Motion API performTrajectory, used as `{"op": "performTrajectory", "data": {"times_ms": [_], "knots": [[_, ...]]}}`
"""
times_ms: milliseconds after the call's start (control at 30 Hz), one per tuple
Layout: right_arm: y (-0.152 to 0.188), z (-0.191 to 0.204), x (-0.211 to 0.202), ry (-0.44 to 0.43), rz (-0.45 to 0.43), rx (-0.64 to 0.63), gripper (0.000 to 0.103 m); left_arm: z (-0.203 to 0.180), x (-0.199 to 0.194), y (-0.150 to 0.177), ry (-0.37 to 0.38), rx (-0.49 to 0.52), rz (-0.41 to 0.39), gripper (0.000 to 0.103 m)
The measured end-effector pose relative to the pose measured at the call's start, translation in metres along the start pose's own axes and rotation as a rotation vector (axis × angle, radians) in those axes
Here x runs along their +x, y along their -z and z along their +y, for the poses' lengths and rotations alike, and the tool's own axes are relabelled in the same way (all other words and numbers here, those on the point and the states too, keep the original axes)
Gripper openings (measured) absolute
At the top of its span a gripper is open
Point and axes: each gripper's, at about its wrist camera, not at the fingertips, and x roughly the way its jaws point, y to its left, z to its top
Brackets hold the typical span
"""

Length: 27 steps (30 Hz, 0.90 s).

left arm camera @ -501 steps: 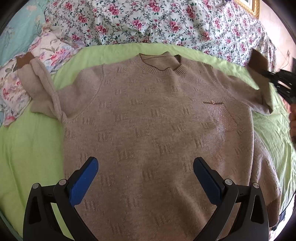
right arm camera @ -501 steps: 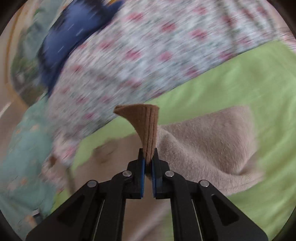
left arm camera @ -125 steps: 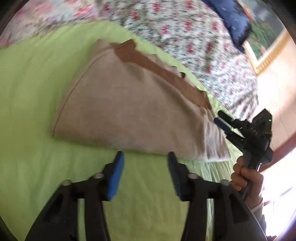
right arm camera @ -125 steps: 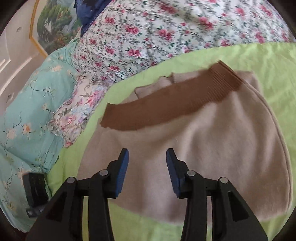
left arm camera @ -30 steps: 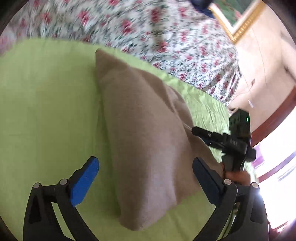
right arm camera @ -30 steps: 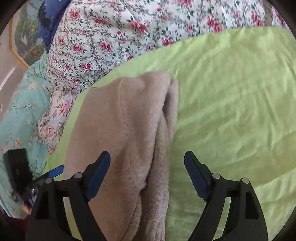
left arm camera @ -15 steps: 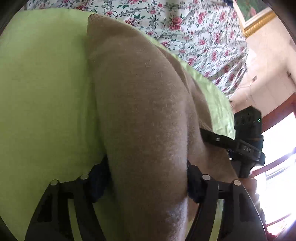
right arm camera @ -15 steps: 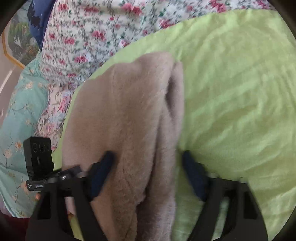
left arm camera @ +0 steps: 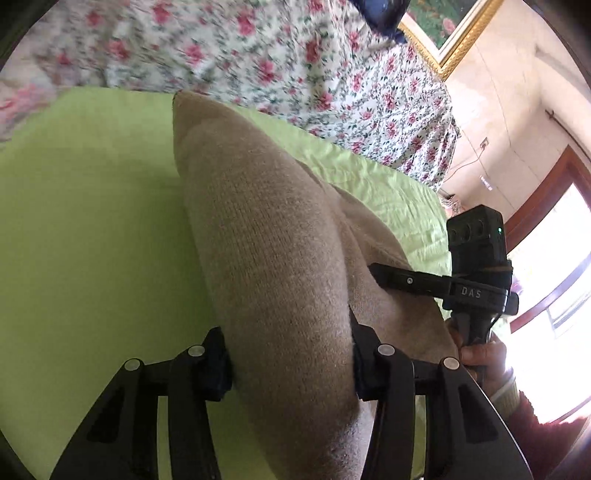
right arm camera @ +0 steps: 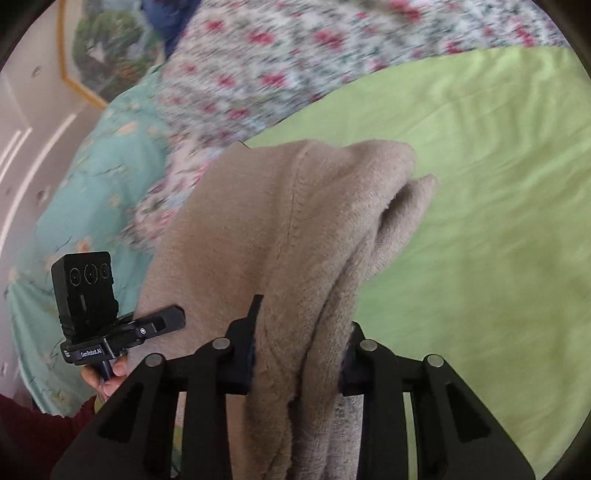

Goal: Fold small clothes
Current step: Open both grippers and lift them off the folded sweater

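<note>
The beige knit sweater (left arm camera: 266, 236) is folded into a thick bundle on the lime green sheet (left arm camera: 81, 221). My left gripper (left arm camera: 290, 363) is shut on one end of the bundle, its jaws pressed into both sides. My right gripper (right arm camera: 299, 354) is shut on the other end, where the fuzzy folded layers (right arm camera: 295, 229) bulge between its jaws. The sweater looks raised off the sheet. Each gripper shows in the other's view: the right one (left arm camera: 373, 269) and the left one (right arm camera: 177, 314).
A floral quilt (left arm camera: 295, 62) lies behind the green sheet, with a teal floral cover (right arm camera: 92, 192) to one side. A framed picture (left arm camera: 450, 26) hangs on the wall. A window with a wooden frame (left arm camera: 546, 236) is at the right.
Both grippers were open beside the folded sweater a second ago. They have since closed on its two ends and the bundle has lifted and shifted slightly.
</note>
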Motion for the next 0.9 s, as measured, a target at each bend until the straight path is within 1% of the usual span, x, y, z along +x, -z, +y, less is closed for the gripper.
{"op": "performTrajectory", "data": {"times_ms": [67, 167, 267, 333, 400, 433, 467, 500, 533, 567, 633, 733, 833, 867, 900], "knots": [[0.015, 0.020, 0.015, -0.019, 0.013, -0.023, 0.033, 0.012, -0.028, 0.024, -0.022, -0.004, -0.009, 0.048], [0.033, 0.038, 0.043, -0.022, 0.065, -0.048, 0.033, 0.036, -0.045, 0.058, -0.045, -0.046, 0.000, 0.049], [0.045, 0.044, 0.059, 0.027, 0.088, -0.070, 0.033, 0.067, -0.040, 0.091, -0.062, -0.125, 0.047, 0.050], [0.047, 0.042, 0.061, 0.046, 0.088, -0.071, 0.037, 0.074, -0.041, 0.102, -0.042, -0.151, 0.028, 0.054], [0.046, 0.041, 0.061, 0.066, 0.096, -0.068, 0.041, 0.071, -0.043, 0.104, -0.042, -0.152, 0.012, 0.063], [0.044, 0.040, 0.061, 0.080, 0.102, -0.064, 0.046, 0.070, -0.047, 0.104, -0.051, -0.149, 0.001, 0.066], [0.042, 0.038, 0.061, 0.084, 0.108, -0.059, 0.050, 0.070, -0.052, 0.103, -0.055, -0.152, -0.016, 0.073], [0.039, 0.036, 0.058, 0.086, 0.110, -0.050, 0.059, 0.071, -0.057, 0.102, -0.053, -0.157, -0.030, 0.080], [0.037, 0.033, 0.055, 0.087, 0.105, -0.046, 0.065, 0.073, -0.061, 0.100, -0.049, -0.166, -0.044, 0.082], [0.035, 0.030, 0.048, 0.095, 0.090, -0.037, 0.067, 0.076, -0.066, 0.097, -0.046, -0.173, -0.054, 0.083], [0.024, 0.024, 0.040, 0.106, 0.061, -0.017, 0.068, 0.087, -0.076, 0.089, -0.053, -0.189, -0.075, 0.083], [0.002, 0.021, 0.029, 0.109, -0.008, 0.000, 0.068, 0.102, -0.077, 0.072, -0.080, -0.231, -0.091, 0.083], [-0.023, 0.023, 0.034, 0.106, -0.047, -0.001, 0.067, 0.116, -0.074, 0.059, -0.116, -0.279, -0.099, 0.083], [-0.031, 0.023, 0.042, 0.117, -0.043, -0.001, 0.066, 0.119, -0.071, 0.056, -0.123, -0.289, -0.097, 0.082], [-0.036, 0.022, 0.049, 0.136, -0.032, 0.000, 0.061, 0.121, -0.068, 0.053, -0.132, -0.302, -0.095, 0.082]]}}
